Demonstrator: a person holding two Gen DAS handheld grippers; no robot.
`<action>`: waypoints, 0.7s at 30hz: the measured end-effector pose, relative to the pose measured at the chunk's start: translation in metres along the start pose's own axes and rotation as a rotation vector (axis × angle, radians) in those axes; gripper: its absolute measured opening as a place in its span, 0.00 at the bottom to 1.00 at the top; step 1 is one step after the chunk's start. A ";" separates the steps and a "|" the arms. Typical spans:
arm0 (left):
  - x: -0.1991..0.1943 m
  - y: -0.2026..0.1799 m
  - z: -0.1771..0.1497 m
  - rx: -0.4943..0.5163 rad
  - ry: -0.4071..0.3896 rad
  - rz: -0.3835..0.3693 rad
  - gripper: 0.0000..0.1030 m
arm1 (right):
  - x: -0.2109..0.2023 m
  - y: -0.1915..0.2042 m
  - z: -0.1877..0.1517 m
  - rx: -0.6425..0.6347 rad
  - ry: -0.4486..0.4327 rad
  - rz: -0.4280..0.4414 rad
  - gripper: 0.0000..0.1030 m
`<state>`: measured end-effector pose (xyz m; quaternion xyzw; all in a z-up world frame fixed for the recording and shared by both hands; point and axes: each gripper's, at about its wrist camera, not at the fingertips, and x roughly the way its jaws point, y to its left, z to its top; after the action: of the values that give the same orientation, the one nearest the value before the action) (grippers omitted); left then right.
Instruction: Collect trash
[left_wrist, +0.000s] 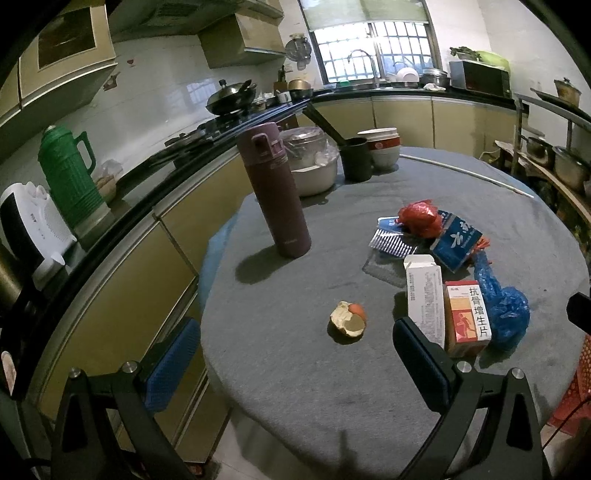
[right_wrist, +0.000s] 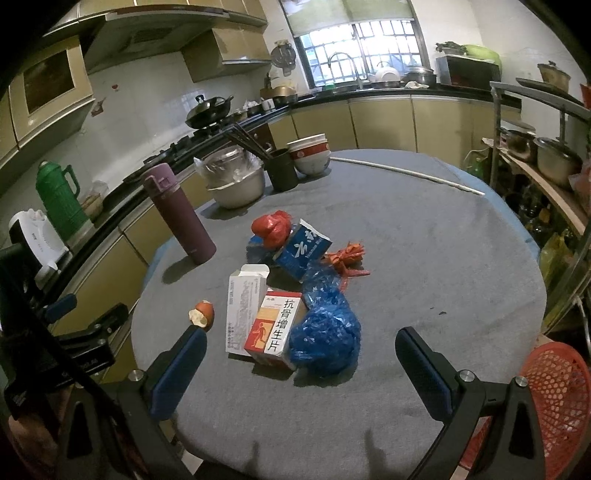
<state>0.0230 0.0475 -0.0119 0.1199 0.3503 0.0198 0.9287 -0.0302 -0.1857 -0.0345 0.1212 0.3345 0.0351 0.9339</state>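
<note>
Trash lies in a loose pile on the round grey table: an orange peel, a white box, an orange medicine box, a crumpled blue bag, a blue carton, a red bag, red shreds and a blister sheet. My left gripper is open above the near table edge, short of the peel. My right gripper is open, just short of the blue bag.
A purple flask stands left of the pile. A covered metal bowl, dark cup and stacked bowls stand at the far edge. A red mesh basket sits right of the table.
</note>
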 end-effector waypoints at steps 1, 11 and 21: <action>-0.001 0.000 0.000 0.000 0.000 -0.001 1.00 | 0.000 0.000 0.000 0.003 -0.007 0.004 1.00; -0.008 0.004 0.000 -0.006 -0.017 -0.008 1.00 | -0.007 0.005 -0.001 0.042 -0.015 0.043 1.00; -0.010 0.003 0.000 -0.006 -0.017 -0.012 1.00 | -0.007 0.002 -0.003 0.015 0.002 0.006 1.00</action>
<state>0.0157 0.0495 -0.0045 0.1155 0.3429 0.0143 0.9321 -0.0375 -0.1842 -0.0313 0.1293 0.3354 0.0354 0.9325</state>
